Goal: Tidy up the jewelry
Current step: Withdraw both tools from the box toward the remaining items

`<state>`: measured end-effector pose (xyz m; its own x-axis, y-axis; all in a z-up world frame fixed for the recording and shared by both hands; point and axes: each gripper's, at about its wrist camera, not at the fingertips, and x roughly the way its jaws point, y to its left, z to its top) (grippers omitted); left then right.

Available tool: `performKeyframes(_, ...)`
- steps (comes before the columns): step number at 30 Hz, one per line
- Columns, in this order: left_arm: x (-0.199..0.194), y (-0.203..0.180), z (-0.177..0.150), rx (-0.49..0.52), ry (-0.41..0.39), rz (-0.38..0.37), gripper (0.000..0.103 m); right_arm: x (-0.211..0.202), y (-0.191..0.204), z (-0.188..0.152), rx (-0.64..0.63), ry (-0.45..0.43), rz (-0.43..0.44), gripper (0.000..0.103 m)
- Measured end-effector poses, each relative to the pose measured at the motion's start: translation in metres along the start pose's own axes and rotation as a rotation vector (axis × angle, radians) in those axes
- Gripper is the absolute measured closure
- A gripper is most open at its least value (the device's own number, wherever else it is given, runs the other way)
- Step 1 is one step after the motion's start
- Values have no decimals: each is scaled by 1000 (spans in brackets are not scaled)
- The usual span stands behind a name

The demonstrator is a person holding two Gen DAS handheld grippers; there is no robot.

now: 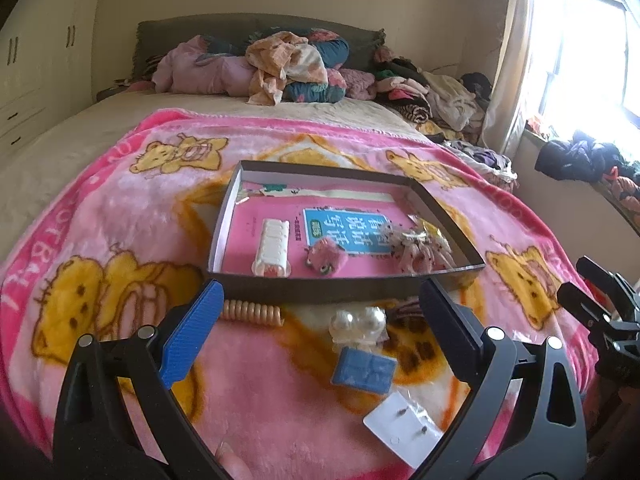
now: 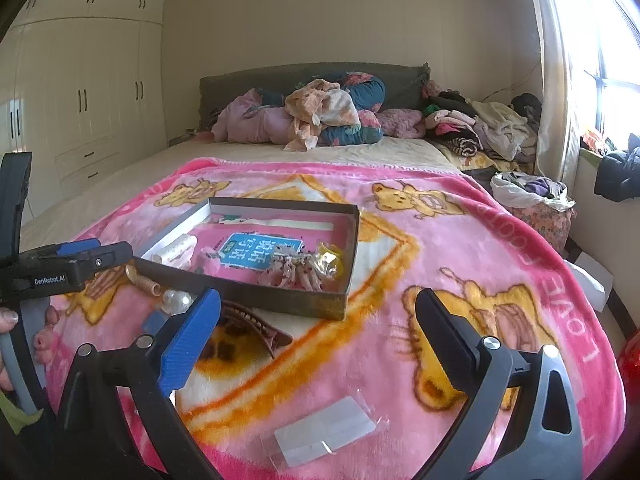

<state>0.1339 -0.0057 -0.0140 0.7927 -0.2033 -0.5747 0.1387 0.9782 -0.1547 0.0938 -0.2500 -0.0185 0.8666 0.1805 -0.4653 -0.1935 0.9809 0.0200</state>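
Jewelry box (image 1: pixel 348 280) sits on a pink bear blanket (image 1: pixel 120 240) over the bed; both hand-held grippers, left (image 1: pixel 320 320) and right (image 2: pixel 318 320), gape empty.

left wrist view: low over the foot of the bed (image 1: pixel 60 148), facing the headboard (image 1: pixel 240 26), looking along its own gripper (image 1: pixel 320 320). close to the tray (image 1: pixel 348 292), which sits dead centre, near edge just past the fingertips. window (image 1: pixel 592 48) at right.

right wrist view: set further right and a bit further back, same heading toward the headboard (image 2: pixel 312 76). tray (image 2: pixel 248 296) falls left of centre, seen at a slant. left gripper (image 2: pixel 76 260) shows at the left edge.

shared: tray, pink blanket (image 1: pixel 120 216) (image 2: pixel 460 240), clothes pile (image 1: pixel 288 64) (image 2: pixel 320 112), wardrobe (image 1: pixel 36 52) (image 2: pixel 84 80), window (image 2: pixel 608 80).
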Motion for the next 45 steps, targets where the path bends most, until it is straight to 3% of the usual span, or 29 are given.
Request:
performKeyframes(25,21,-21,-40,78,99,-34,13,-1,1,-55,27,116,-11,8)
performKeyframes(45,47,-21,-54,73,143,-28,14,31,5,-80,81,233,6,8)
